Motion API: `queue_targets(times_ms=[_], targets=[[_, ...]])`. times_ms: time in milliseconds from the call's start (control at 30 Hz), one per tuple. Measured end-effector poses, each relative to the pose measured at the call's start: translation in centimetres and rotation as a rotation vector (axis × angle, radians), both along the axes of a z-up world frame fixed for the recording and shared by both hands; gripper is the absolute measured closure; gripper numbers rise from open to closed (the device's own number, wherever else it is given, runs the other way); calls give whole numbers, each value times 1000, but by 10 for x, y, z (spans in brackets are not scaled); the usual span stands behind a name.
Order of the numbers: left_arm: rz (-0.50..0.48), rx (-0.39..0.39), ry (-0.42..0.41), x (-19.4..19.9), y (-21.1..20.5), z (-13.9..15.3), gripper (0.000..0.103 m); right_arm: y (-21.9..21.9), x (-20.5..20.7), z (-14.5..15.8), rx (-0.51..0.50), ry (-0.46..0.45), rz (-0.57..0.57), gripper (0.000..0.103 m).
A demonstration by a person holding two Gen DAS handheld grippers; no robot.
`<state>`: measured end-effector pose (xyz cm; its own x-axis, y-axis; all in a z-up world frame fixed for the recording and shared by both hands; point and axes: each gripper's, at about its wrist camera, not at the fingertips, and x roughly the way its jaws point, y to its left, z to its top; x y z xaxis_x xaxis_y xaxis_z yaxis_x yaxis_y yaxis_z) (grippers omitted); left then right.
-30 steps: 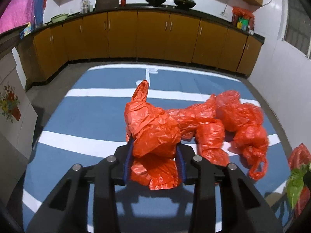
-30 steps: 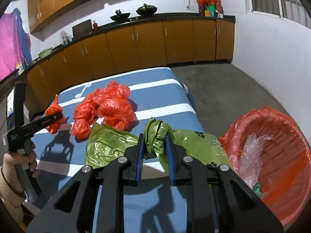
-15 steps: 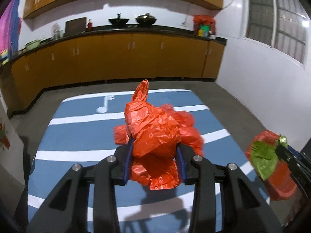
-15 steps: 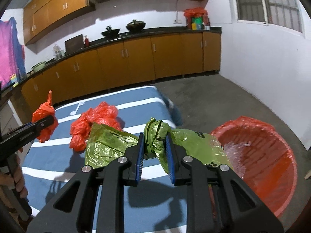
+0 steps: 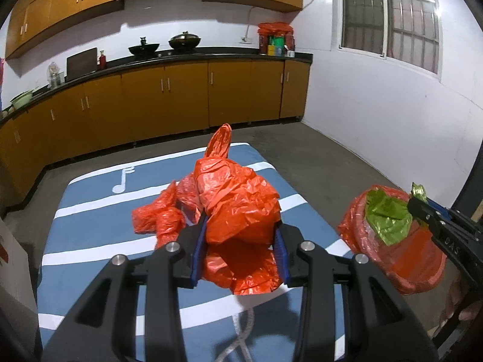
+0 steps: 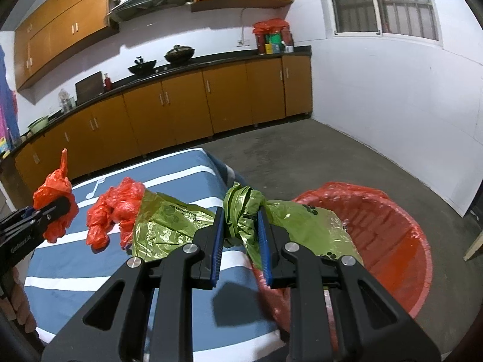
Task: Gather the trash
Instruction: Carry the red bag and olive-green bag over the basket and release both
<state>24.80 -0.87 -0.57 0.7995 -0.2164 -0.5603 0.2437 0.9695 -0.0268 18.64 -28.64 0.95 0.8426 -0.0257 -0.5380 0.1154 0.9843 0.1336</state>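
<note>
My left gripper (image 5: 240, 253) is shut on a crumpled orange plastic bag (image 5: 238, 199) and holds it above the blue striped table (image 5: 90, 235). It also shows at the left of the right wrist view (image 6: 55, 208). My right gripper (image 6: 240, 241) is shut on a green plastic bag (image 6: 241, 208), held at the table's right edge beside the red bin (image 6: 401, 241). In the left wrist view the green bag (image 5: 388, 214) hangs over the red bin (image 5: 401, 259). More orange bags (image 6: 114, 211) lie on the table.
Wooden cabinets (image 5: 181, 96) with a dark counter run along the back wall. A white wall (image 5: 377, 114) with a window stands to the right. Grey concrete floor (image 6: 317, 157) lies between table, bin and wall.
Both grippers have lifted and swung right with their bags. The green bag has moved from over the table to the bin's rim. The orange bag is higher above the table.
</note>
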Motion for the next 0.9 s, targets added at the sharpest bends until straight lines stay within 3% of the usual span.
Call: queue_targets(times_ms=[533, 900], targets=[[-80, 6, 33, 0, -28, -8, 65, -32, -9, -5, 21, 4, -82, 81], [-191, -92, 69, 1, -70, -10, 65, -66, -22, 2, 11, -23, -185, 81]])
